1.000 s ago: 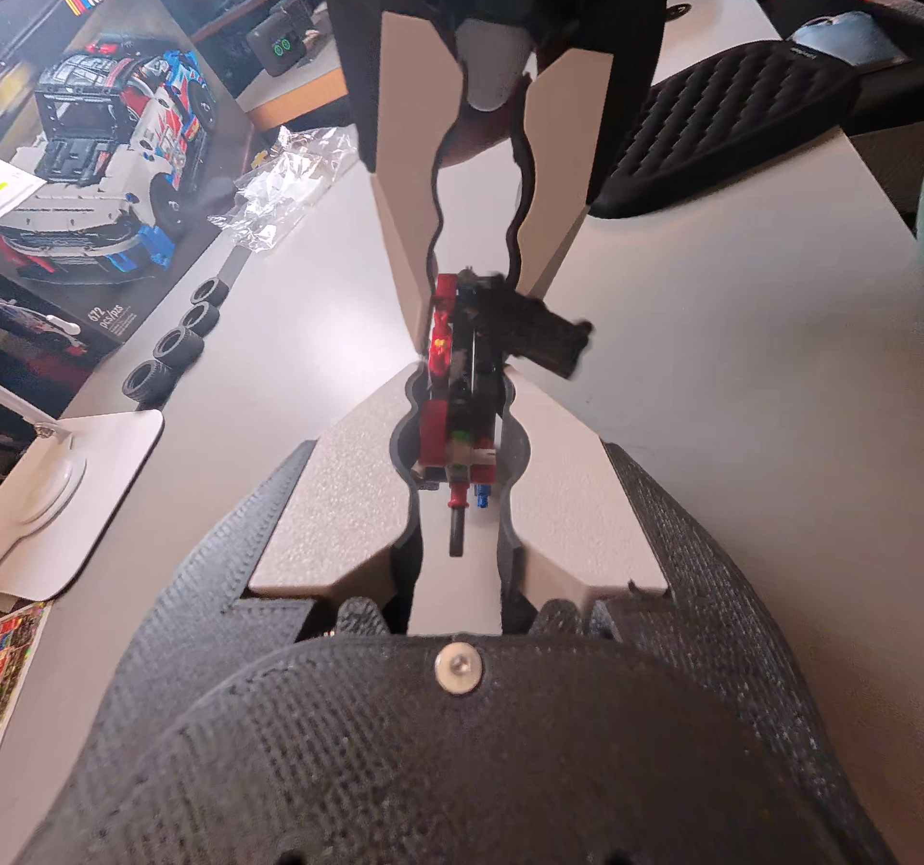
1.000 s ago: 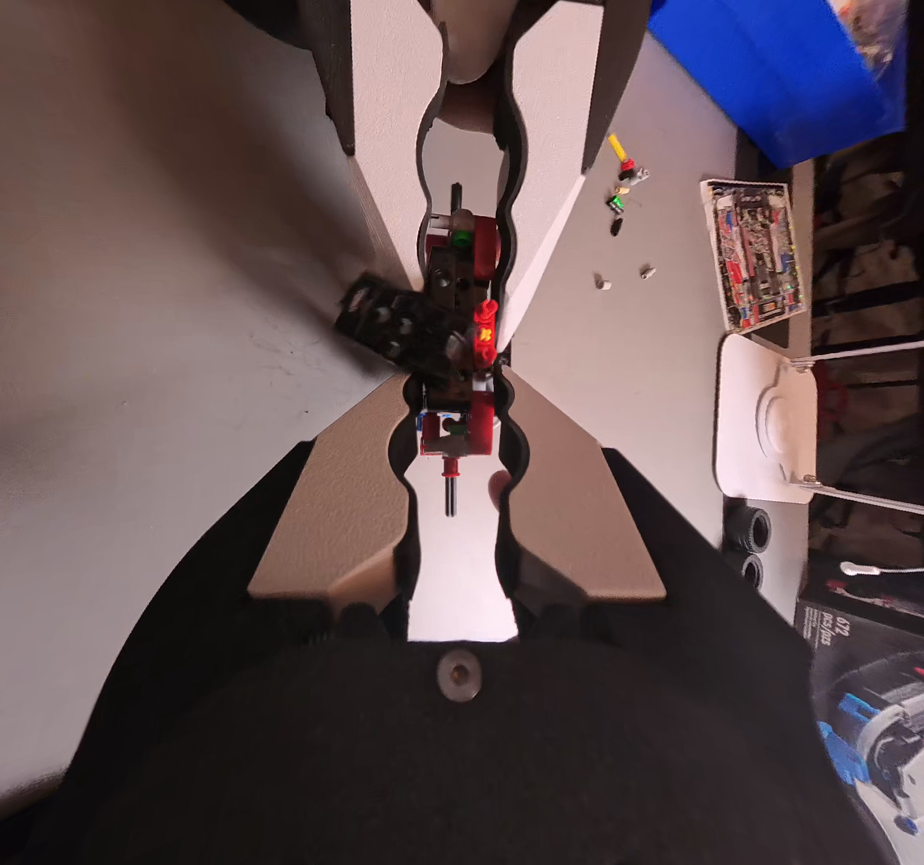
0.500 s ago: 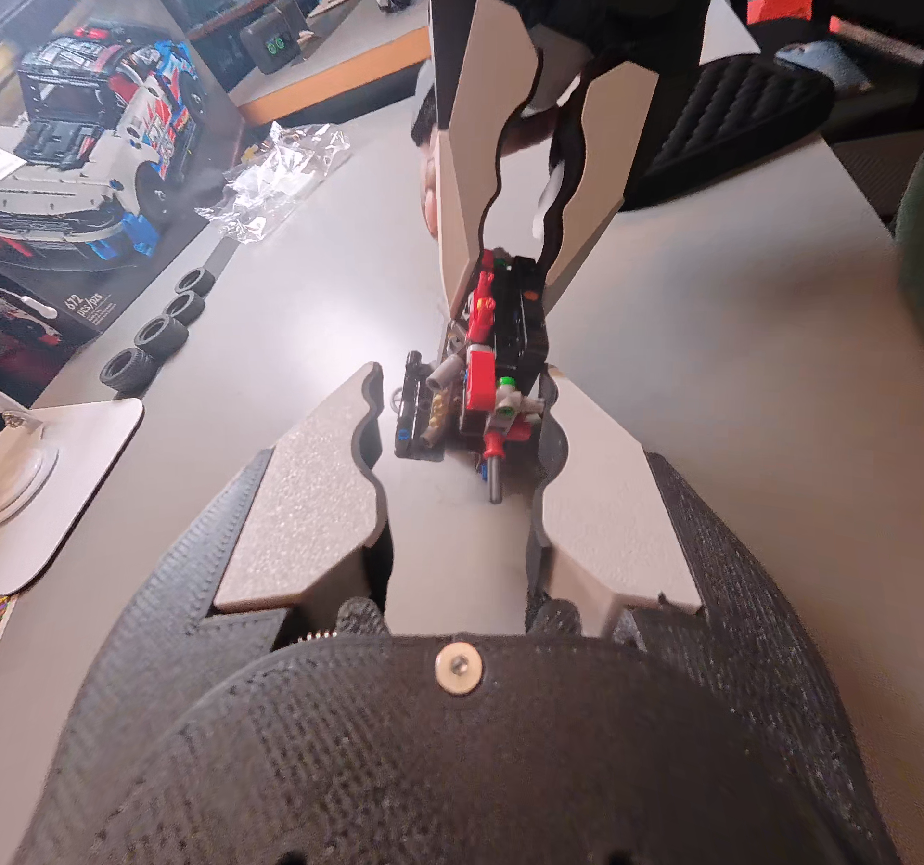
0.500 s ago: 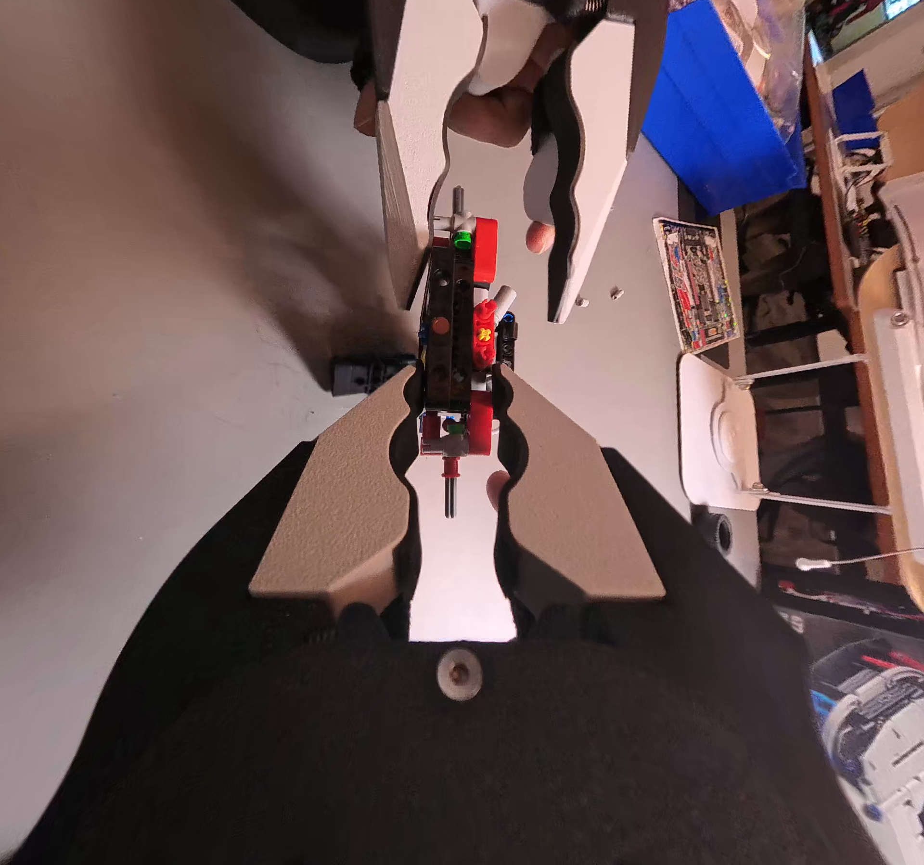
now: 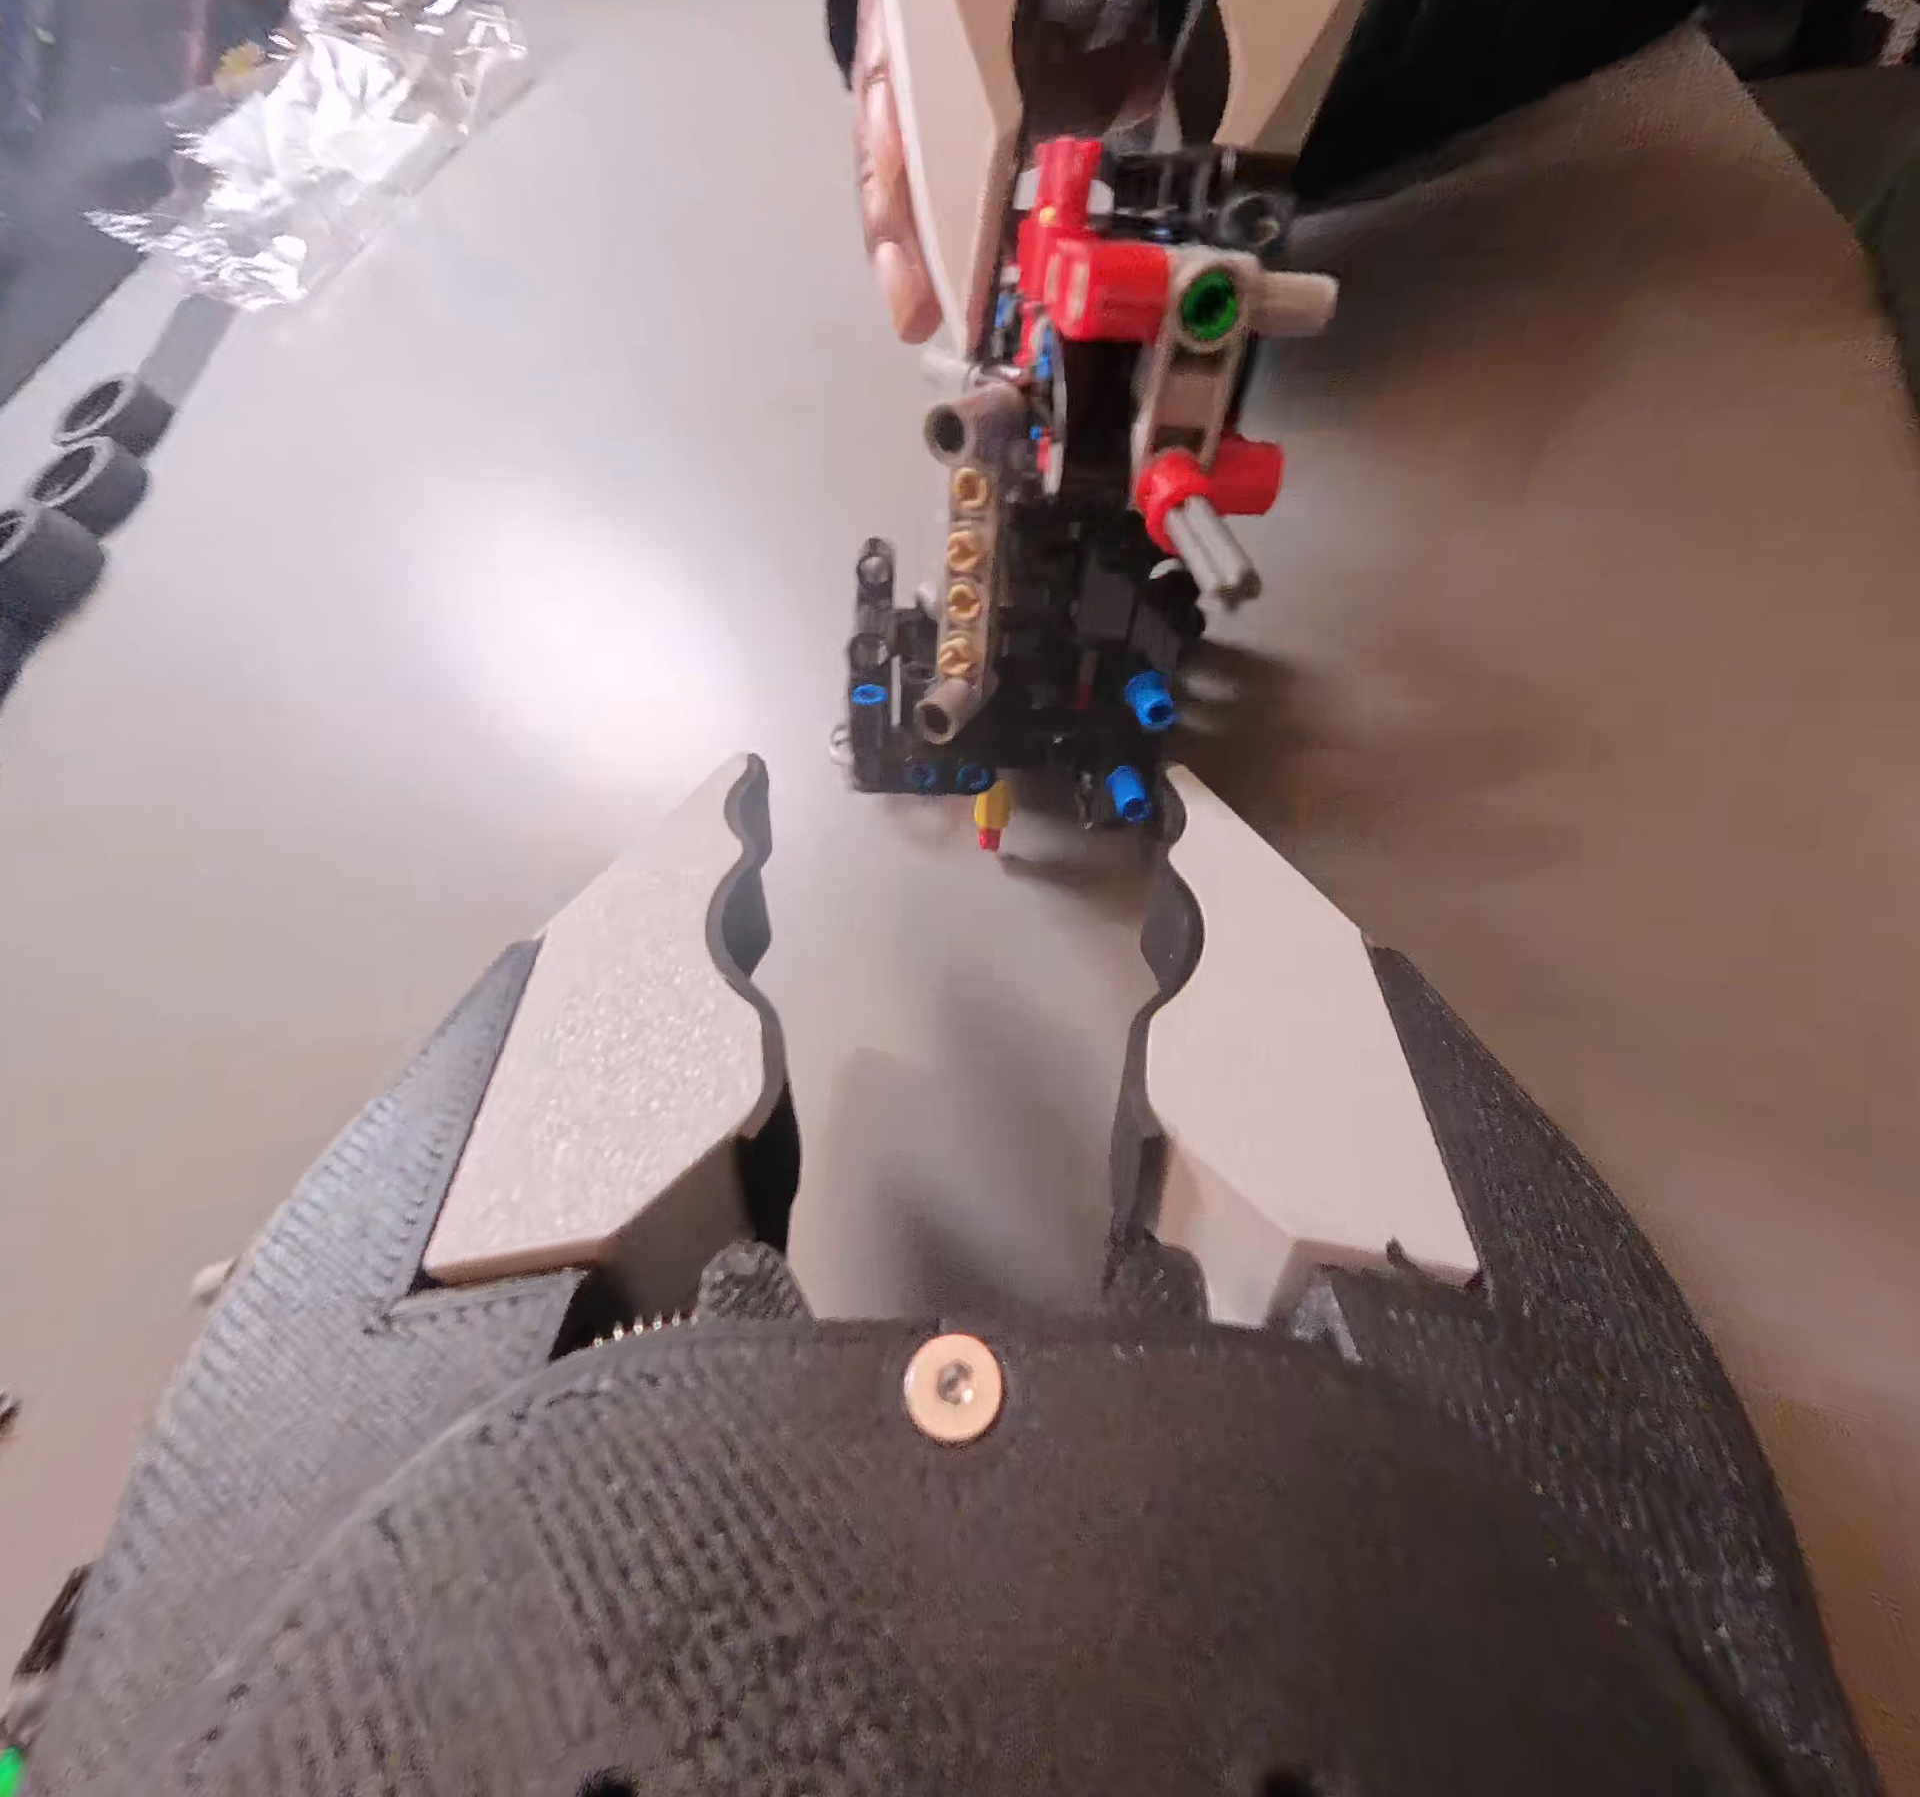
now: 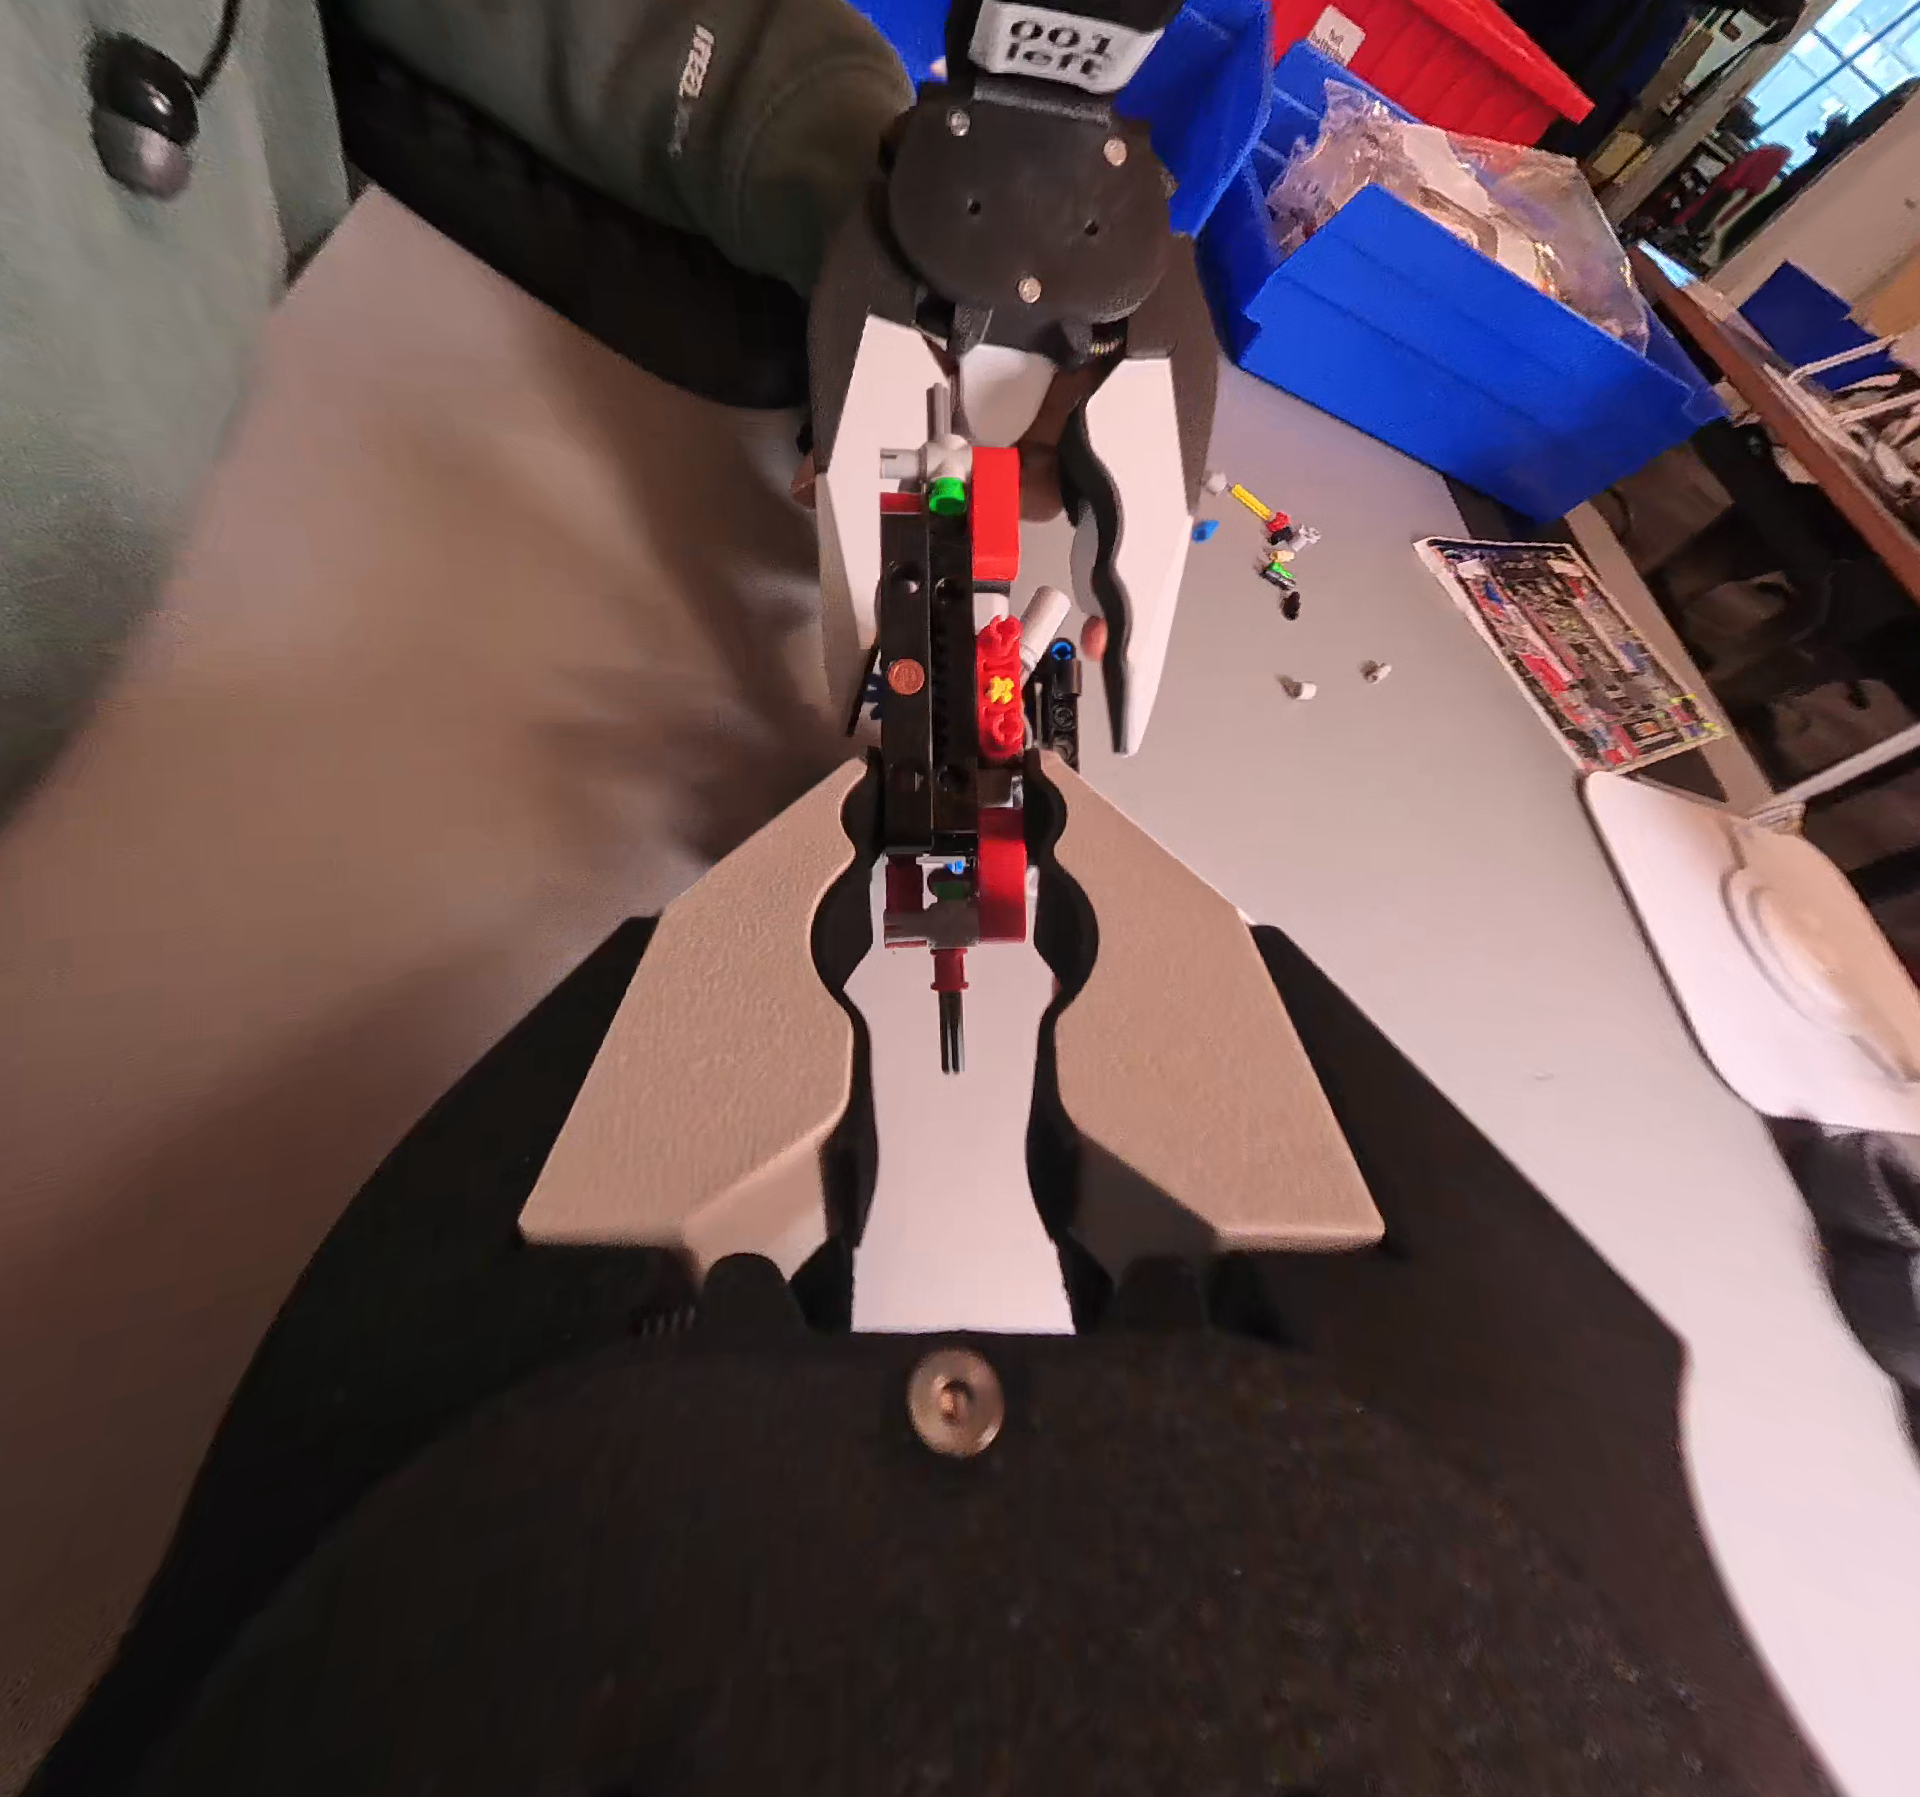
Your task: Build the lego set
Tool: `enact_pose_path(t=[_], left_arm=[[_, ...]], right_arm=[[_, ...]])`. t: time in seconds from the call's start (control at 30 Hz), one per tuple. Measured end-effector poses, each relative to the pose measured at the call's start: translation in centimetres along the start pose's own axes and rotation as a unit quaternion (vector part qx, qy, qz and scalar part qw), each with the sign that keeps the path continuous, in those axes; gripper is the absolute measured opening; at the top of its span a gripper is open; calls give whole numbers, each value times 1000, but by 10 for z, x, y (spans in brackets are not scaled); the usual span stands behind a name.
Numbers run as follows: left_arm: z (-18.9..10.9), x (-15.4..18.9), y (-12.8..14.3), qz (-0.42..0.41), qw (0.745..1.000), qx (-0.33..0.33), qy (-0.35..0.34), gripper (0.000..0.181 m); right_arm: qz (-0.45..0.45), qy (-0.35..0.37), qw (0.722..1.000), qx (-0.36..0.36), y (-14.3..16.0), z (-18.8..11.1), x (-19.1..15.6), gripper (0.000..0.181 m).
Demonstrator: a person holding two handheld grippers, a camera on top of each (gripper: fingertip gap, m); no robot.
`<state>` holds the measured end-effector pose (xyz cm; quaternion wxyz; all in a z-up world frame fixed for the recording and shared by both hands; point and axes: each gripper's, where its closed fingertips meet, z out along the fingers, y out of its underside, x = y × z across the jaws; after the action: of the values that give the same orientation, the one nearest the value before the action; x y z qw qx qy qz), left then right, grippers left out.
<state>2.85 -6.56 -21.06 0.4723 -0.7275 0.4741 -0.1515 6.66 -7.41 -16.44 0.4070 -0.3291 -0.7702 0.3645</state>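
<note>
The lego assembly [image 5: 1070, 542] is a long black build with red, grey, green and blue parts. My right gripper [image 6: 956, 771] is shut on one end of it [image 6: 951, 708]; in the left wrist view its pale fingers [image 5: 935, 85] hold it from the far side. The assembly's near end is down at the grey table [image 5: 468, 604]. My left gripper [image 5: 961, 802] is open and empty, its tips just short of that end; it shows in the right wrist view [image 6: 997, 552]. A black beam [image 5: 878, 667] with blue pins is beside the assembly; whether it is attached, I cannot tell.
Black tyres [image 5: 73, 490] and a crumpled plastic bag [image 5: 312, 116] lie at the far left. Blue bins [image 6: 1455, 324], loose small pieces [image 6: 1278, 542], a printed sheet [image 6: 1569, 646] and a white stand base [image 6: 1766, 968] are on the right. A person's green sleeve [image 6: 623, 64] is behind. There is about 7 centimetres between the tips of the two grippers.
My left gripper has opened, let go of the assembly and drawn back from it. My right gripper has kept its hold and swung the assembly round, its free end now down at the table.
</note>
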Motion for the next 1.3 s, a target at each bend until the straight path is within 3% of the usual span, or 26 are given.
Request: enact_pose_path(t=[0.17,0.57,0.93,1.1,1.3], left_arm=[[9,9,-13,13,1000,22,15,55],[3,-2,-18,10,999,37,-14,54],[6,-9,-17,6,999,41,-33,72],[14,-4,-20,39,998,36,-28,58],[13,-2,-17,84,995,23,-43,56]], right_arm=[[5,4,1000,10,1,-3,-2,26],[28,3,1000,15,3,-2,7,26],[-8,3,1000,11,3,0,11,25],[-45,4,999,7,-1,4,3,25],[-67,6,998,2,-4,6,-1,25]])
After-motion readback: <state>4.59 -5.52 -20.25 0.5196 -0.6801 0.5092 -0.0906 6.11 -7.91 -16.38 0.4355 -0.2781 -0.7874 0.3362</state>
